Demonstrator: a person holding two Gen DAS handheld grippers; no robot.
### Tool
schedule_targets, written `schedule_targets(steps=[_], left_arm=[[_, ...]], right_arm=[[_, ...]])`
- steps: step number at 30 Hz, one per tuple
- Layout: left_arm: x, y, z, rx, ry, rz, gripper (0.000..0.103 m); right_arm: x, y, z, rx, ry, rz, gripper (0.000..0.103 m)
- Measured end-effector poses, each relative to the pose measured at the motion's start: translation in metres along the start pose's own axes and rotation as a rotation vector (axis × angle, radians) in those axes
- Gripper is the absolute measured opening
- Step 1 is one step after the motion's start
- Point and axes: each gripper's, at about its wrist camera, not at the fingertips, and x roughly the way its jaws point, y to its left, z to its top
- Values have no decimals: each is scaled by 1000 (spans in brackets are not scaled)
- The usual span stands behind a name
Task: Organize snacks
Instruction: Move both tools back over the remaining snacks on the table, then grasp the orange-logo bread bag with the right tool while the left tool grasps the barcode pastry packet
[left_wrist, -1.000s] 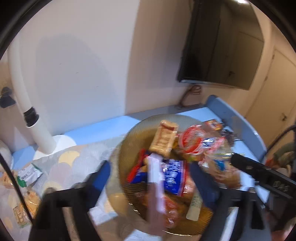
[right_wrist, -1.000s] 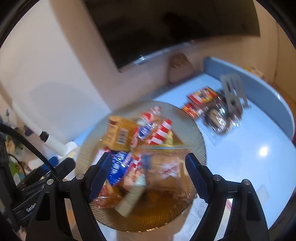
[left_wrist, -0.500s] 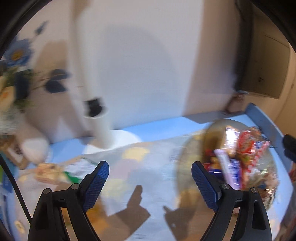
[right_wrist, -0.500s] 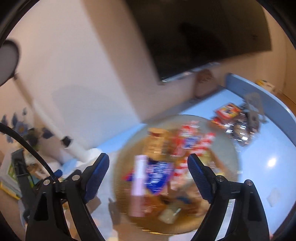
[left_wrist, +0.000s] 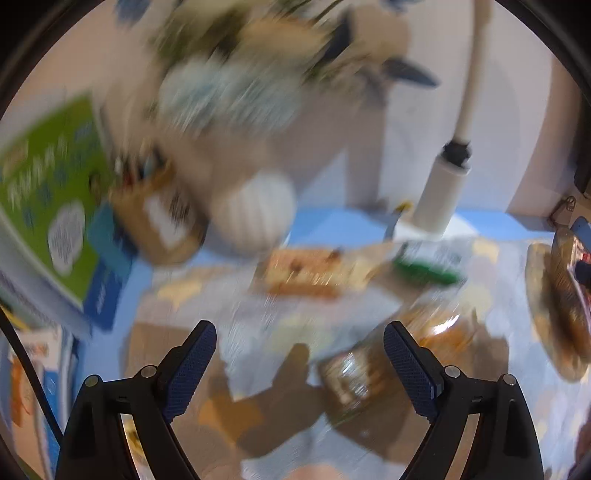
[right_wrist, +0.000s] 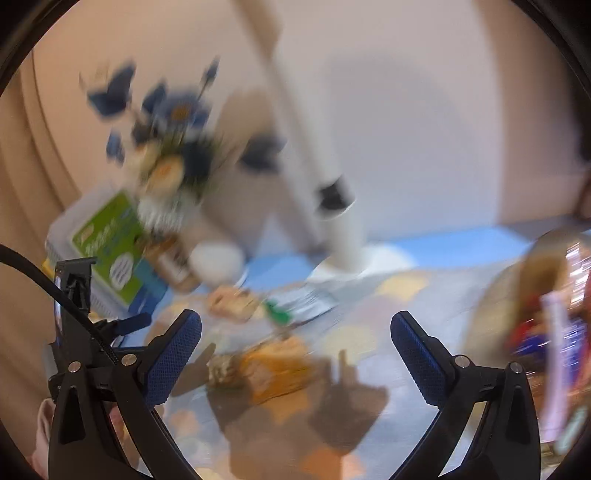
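Observation:
Both views are motion-blurred. My left gripper (left_wrist: 300, 354) is open and empty above the patterned table mat, with a clear packet of brown snacks (left_wrist: 373, 365) just ahead of its right finger. An orange snack packet (left_wrist: 306, 273) and a green-and-white packet (left_wrist: 424, 262) lie farther back. My right gripper (right_wrist: 295, 347) is open and empty over the same brown packet (right_wrist: 269, 365). The amber glass bowl (right_wrist: 498, 306) filled with snacks sits at the right edge; it also shows in the left wrist view (left_wrist: 546, 314).
A white lamp post (left_wrist: 439, 195) stands at the back by the wall. A white vase of flowers (right_wrist: 173, 170), a brown jar (left_wrist: 162, 218) and a green box (left_wrist: 48, 210) stand at the back left. The left gripper's body (right_wrist: 77, 314) shows at the right view's left edge.
Both grippers have swung left, away from the snack bowl, which has slid to the right edge of each view. The loose packets on the mat have come under the fingers.

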Motion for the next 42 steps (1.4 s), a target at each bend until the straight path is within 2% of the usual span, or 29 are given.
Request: schedule_targets(steps=[4, 9, 14, 19, 23, 31, 38, 42], left_arm=[[17, 15, -31, -17, 46, -76, 90], [35, 14, -54, -43, 78, -181, 90], [34, 11, -59, -46, 46, -195, 91], [35, 11, -62, -48, 14, -191, 96], [39, 4, -62, -12, 5, -164, 102], [45, -14, -62, 62, 25, -72, 103], [46, -15, -61, 59, 25, -59, 103], [49, -17, -59, 59, 28, -47, 103]], right_arm=[[44, 15, -25, -42, 86, 9, 103], [73, 18, -42, -39, 150, 10, 103], [88, 15, -47, -43, 158, 15, 103], [106, 9, -58, -26, 178, 18, 103], [106, 10, -58, -33, 168, 13, 103], [117, 32, -61, -161, 209, -127, 103], [114, 28, -61, -157, 205, -127, 103], [113, 32, -62, -171, 192, -228, 101]])
